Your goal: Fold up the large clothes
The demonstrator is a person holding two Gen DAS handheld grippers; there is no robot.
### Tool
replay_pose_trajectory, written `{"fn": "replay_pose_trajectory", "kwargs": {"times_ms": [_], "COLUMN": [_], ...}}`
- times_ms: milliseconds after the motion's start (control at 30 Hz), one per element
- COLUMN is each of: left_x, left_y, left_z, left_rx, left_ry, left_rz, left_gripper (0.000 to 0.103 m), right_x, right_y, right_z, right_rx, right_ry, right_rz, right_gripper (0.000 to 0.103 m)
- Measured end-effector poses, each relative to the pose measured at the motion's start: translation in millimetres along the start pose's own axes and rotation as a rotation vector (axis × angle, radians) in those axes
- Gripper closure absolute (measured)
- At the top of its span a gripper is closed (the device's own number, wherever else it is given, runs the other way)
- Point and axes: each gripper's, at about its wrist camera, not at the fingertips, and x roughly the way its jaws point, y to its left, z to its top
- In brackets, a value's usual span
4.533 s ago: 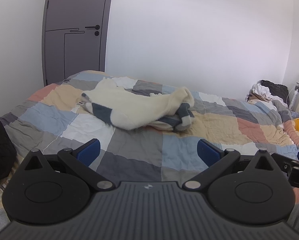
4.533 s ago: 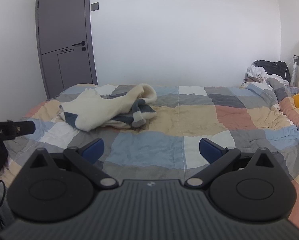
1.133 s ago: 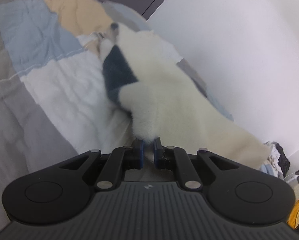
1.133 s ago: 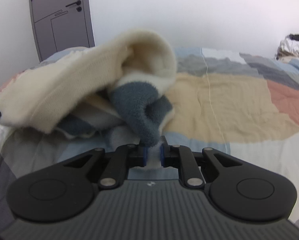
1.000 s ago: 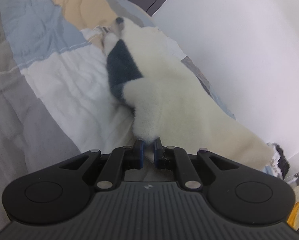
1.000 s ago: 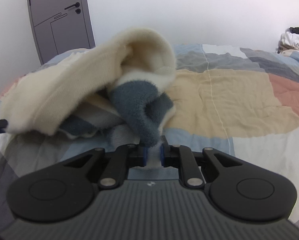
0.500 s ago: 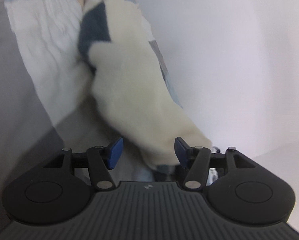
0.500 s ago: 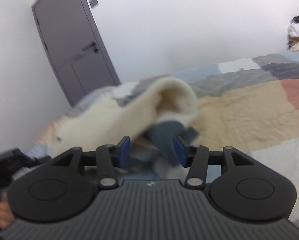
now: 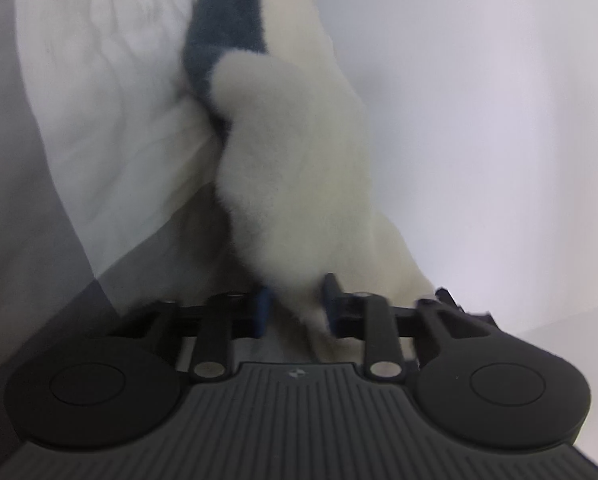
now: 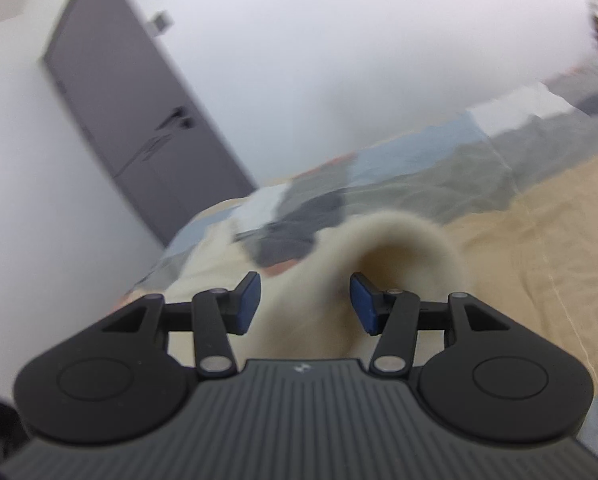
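Comparing with a second ago, when both pairs of pads were pinched tight on the fleece, I see my left gripper (image 9: 295, 307) partly spread, a cream lobe of the fleece garment (image 9: 295, 168) lying between its blue pads; I cannot tell whether they press it. My right gripper (image 10: 303, 303) is spread wide, with cream fleece (image 10: 395, 264) bulging loosely in the gap. The garment lies on the patchwork quilt (image 10: 539, 240). Both views have tilted, the grey door (image 10: 139, 120) leaning.
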Motion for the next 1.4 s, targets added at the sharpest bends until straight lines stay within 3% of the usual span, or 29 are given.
{"fn": "replay_pose_trajectory", "kwargs": {"times_ms": [67,100,167,367,433,600,733,800,933,1033,1100,1200,1233,1267,1333,1400], "left_x": [-4,-8,-20,-76,-101,-145,-181,-186,-175,-161,-159,-163,-161,-162,-156,-149], "left_y": [-4,-7,-17,-41,-44,-44,-44,-42,-22,-11,-12,-14,-13,-13,-11,-14], "left_z": [2,4,8,18,17,8,-6,-14,-27,-30,-32,-35,-33,-35,-38,-46], "left_rx": [0.009,0.009,0.029,0.063,0.066,0.063,0.102,0.141,0.100,0.067,0.083,0.073,0.064,0.050,0.041,0.060], "left_ry": [-0.012,-0.018,-0.034,-0.137,-0.175,-0.227,-0.235,-0.221,-0.146,-0.086,-0.088,-0.078,-0.069,-0.051,-0.001,0.031], "left_rz": [-0.029,-0.053,-0.074,-0.163,-0.160,-0.077,0.053,0.146,0.262,0.280,0.299,0.305,0.305,0.304,0.259,0.232], "left_gripper": [0.089,0.090,0.091,0.092,0.092,0.092,0.092,0.092,0.092,0.092,0.092,0.090,0.082,0.064,0.036,0.036], "right_x": [10,12,10,-33,-55,-116,-156,-168,-166,-155,-151,-150,-152,-155,-156,-153], "right_y": [-10,-13,-13,8,20,52,69,71,65,56,56,55,55,56,54,49], "right_z": [1,1,1,0,-4,-31,-68,-86,-122,-139,-145,-144,-143,-143,-142,-141], "right_rx": [0.060,0.071,0.074,0.035,0.018,-0.077,-0.098,-0.069,-0.020,-0.014,-0.049,-0.037,-0.035,-0.035,-0.035,-0.011], "right_ry": [0.006,0.003,0.002,-0.023,-0.022,0.021,0.065,0.103,0.199,0.263,0.278,0.282,0.273,0.266,0.260,0.251], "right_rz": [-0.019,-0.008,0.014,0.129,0.155,0.188,0.194,0.197,0.138,0.062,0.026,0.047,0.057,0.064,0.072,0.097], "right_gripper": [0.053,0.066,0.082,0.088,0.088,0.089,0.089,0.089,0.090,0.089,0.088,0.087,0.087,0.084,0.068,0.030]}}
